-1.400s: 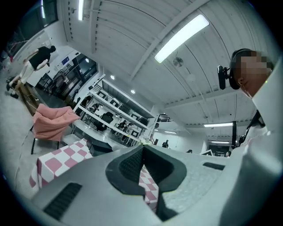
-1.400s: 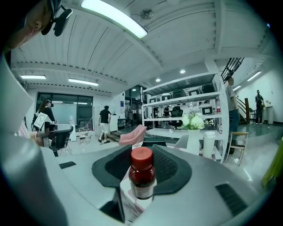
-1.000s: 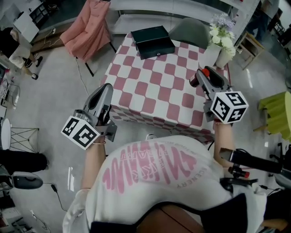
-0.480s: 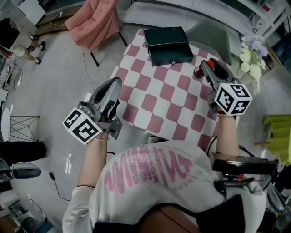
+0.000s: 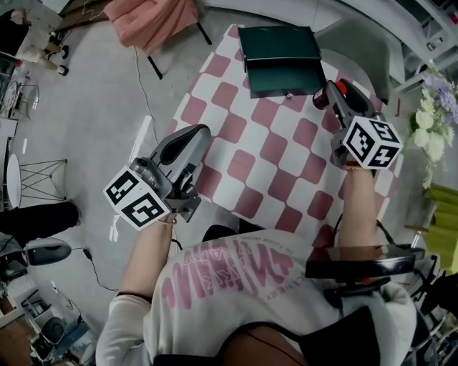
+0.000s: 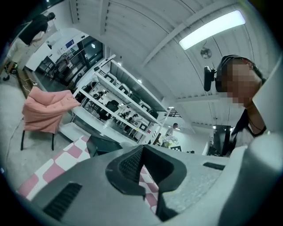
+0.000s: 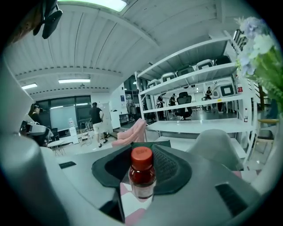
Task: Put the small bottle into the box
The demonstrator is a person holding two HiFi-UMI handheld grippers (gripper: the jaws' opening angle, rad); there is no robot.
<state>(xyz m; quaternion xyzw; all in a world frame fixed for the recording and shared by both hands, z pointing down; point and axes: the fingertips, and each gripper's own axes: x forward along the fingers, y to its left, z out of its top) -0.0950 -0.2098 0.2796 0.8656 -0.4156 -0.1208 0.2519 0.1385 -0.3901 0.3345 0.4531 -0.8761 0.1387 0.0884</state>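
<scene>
Operating the rig remotely, I am holding the small bottle (image 7: 142, 178) upright in the right tongs (image 7: 142, 167), whose pads are clamping its dark body just under the red cap. I am carrying it in the air above the far right part of the tabletop (image 5: 250, 154), near the dark green box (image 5: 279, 48) but not yet over it. The left tongs (image 6: 142, 154) are hanging clenched on nothing, off the tabletop's near left edge and above the floor (image 5: 93, 129). From above the box is looking closed, with a small catch showing on its near side. So, as I judge it, doing this step well means bringing the left tongs across to lift the lid first. Meanwhile the right pair should be keeping a firm, level grip so the smooth bottle is not slipping or tipping, then lowering it well inside before letting go. The tabletop is wearing a pink-and-white checked cloth and is carrying only the box. Around it, a pink cloth (image 5: 154, 18) is draping a chair at the far left, a grey chair (image 5: 361, 46) is standing behind the box and pale flowers (image 5: 435, 118) are showing at the right. White shelving (image 7: 194, 75) is lining the hall, where people are standing in the distance.
</scene>
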